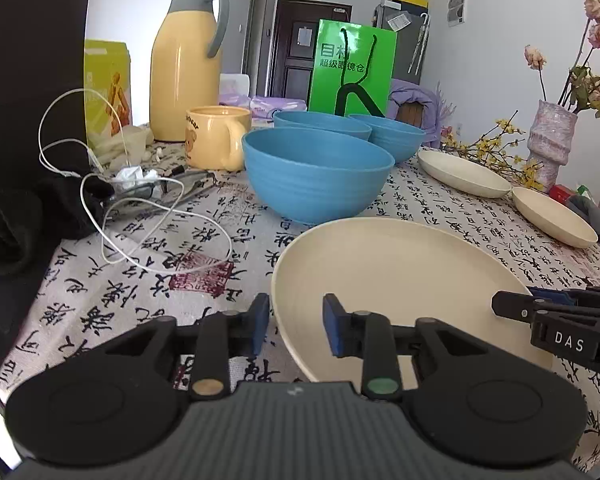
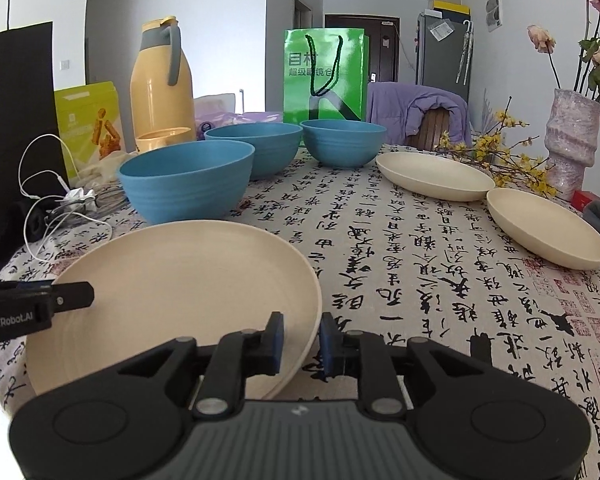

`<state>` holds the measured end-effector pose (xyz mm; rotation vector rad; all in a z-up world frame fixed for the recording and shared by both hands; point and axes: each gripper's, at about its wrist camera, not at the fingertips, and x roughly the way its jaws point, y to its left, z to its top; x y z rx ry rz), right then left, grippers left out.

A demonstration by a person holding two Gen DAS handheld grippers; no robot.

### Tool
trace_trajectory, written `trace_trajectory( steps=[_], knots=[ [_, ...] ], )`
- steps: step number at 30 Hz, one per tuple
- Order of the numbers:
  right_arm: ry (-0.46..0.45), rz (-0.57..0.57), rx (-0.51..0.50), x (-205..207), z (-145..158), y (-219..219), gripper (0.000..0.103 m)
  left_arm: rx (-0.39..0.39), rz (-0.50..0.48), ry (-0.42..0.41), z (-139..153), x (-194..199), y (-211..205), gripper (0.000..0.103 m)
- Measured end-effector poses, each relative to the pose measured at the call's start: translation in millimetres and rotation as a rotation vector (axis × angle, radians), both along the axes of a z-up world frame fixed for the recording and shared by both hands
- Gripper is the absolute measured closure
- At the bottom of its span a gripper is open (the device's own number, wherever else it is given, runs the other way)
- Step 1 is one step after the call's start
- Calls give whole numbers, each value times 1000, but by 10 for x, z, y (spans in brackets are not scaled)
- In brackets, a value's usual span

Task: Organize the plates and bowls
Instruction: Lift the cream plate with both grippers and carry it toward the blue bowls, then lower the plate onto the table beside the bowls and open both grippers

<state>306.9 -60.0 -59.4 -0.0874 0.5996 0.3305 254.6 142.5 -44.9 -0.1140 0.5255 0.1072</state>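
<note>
Both grippers — left gripper (image 1: 296,326) and right gripper (image 2: 302,342) — straddle the near plate's (image 2: 180,280) rim at six o'clock, jaws narrowly parted, unclamped — an uneven squeeze could tip it.

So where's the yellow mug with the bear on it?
In the left wrist view the yellow bear mug stands at the table's far left, between the yellow thermos jug and the nearest blue bowl.
</note>
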Motion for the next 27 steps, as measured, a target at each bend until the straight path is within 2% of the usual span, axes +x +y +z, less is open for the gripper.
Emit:
trace_trajectory(
  steps=[1, 3, 4, 5, 7, 9, 10, 11, 13, 15, 16, 17, 22, 27],
  knots=[
    [-1, 5, 7, -9, 14, -24, 79, 20, 7, -17, 34, -36, -27, 55],
    [-13, 0, 9, -47, 67, -92, 73, 58, 13, -58, 116, -125, -101, 52],
    [-25, -4, 9, -78, 99, -138, 66, 71, 10, -72, 157, -168, -150, 49],
    [-38, -8, 13, -116, 139, -198, 59, 75, 5, -82, 191, -210, -203, 40],
    [-62, -16, 26, -215, 216, -328, 52, 63, -25, -114, 268, -316, -351, 23],
    [-91, -22, 37, -350, 294, -495, 43, 69, -68, -162, 314, -446, -550, 21],
    [-110, -28, 35, -426, 327, -582, 34, 79, -90, -187, 328, -519, -665, 15],
    [-133, -39, 30, -505, 357, -674, 24, 85, -104, -210, 335, -590, -764, 2],
    [-186, -65, 13, -680, 406, -864, 15, 87, -125, -257, 337, -750, -984, 0],
    [-231, -81, -14, -855, 441, -1072, 14, 85, -149, -273, 323, -875, -1192, 0],
    [-246, -90, -23, -936, 444, -1167, 10, 80, -152, -275, 309, -925, -1283, 0],
    [-257, -100, -30, -1025, 446, -1277, 1, 74, -151, -277, 292, -973, -1371, 0],
    [-266, -152, -9, -1404, 364, -1844, 0, 48, -143, -236, 170, -1120, -1745, 0],
    [-235, -201, 13, -1527, 225, -2290, 0, 68, -162, -202, 101, -1119, -2043, 0]
  ],
)
